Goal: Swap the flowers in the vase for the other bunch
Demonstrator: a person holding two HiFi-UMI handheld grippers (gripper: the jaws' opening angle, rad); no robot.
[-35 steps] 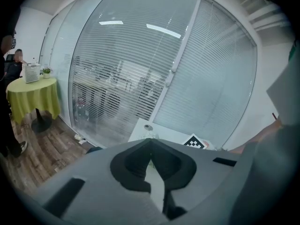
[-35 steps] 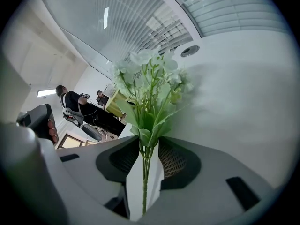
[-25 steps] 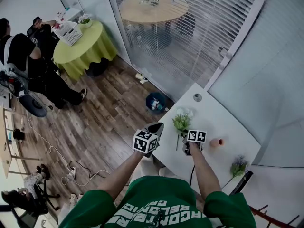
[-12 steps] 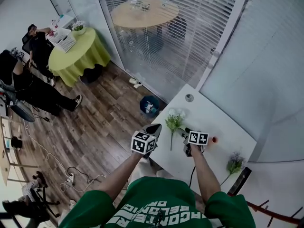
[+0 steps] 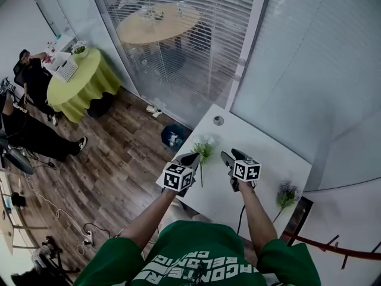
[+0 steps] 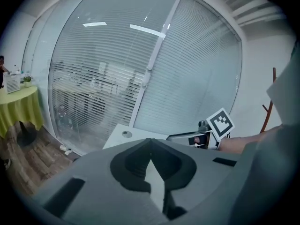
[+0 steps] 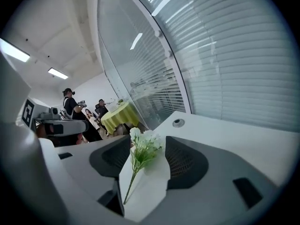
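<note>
The white bunch (image 5: 203, 150) still lies flat on the white table (image 5: 265, 154), frilly pale blooms toward 12 o'clock, thin green stem trailing to 6, but the head view has swung since half a second ago. The table now sits lower and more central, and the small orange pot that showed at the right gripper's 3 o'clock then no longer shows. The right gripper (image 5: 228, 158) is at the bunch's 4 o'clock, clear of it, jaws spread. Its own view frames the blooms and stem in the gap between the ribbed dark pads, against the smooth tabletop, with nothing pinched. The left gripper (image 5: 191, 158) hangs at the bunch's 7 o'clock by the table's near edge, its grey moulded jaws pressed together at the tips and holding nothing. Out at the right gripper's 4 o'clock the purple bunch (image 5: 286, 190) lies near the table's far corner, wispy and dark-stemmed. A round metal cap (image 5: 218, 120) is set into the tabletop at the white bunch's 1 o'clock. Beyond the table are plank wood floor (image 5: 119, 165) and slatted blinds behind glass (image 5: 178, 40).
</note>
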